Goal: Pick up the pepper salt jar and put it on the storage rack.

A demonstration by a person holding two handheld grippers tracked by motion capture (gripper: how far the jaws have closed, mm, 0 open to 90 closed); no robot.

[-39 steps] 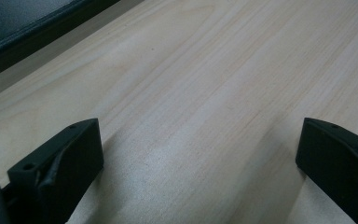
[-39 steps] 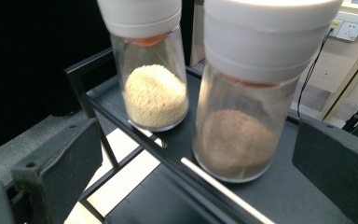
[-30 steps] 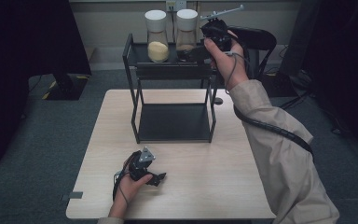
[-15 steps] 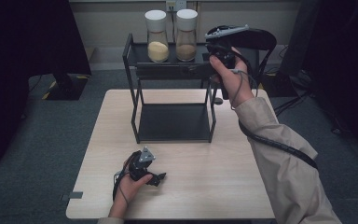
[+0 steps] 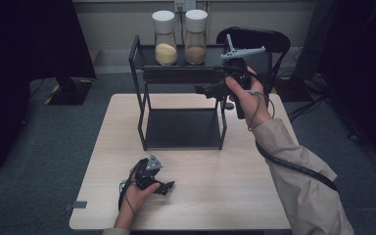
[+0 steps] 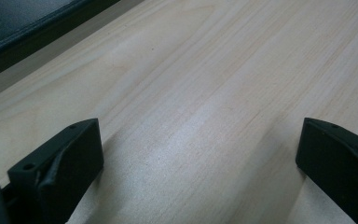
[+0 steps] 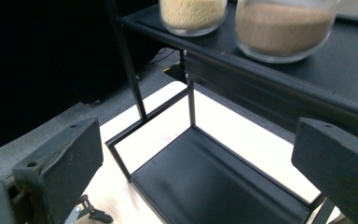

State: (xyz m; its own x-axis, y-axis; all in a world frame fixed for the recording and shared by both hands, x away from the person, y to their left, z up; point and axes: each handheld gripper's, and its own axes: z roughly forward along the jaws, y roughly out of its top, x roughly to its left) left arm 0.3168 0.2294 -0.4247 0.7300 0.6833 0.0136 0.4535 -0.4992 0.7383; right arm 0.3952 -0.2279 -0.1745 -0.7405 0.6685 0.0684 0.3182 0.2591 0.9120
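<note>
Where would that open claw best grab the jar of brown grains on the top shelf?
Around the glass body of the brown-grain jar, below its white lid, coming level from the shelf's right end where the right claw hovers. The jar stands upright, round, and the yellow-grain jar crowds its other side.

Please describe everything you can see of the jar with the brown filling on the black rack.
The brown jar is a clear, round, glass-looking container with a white lid, holding fine brown grains in its lower part. It stands upright on the top shelf of the black rack, right of the yellow jar, apparently with a small gap between them. No gripper touches it.
</note>
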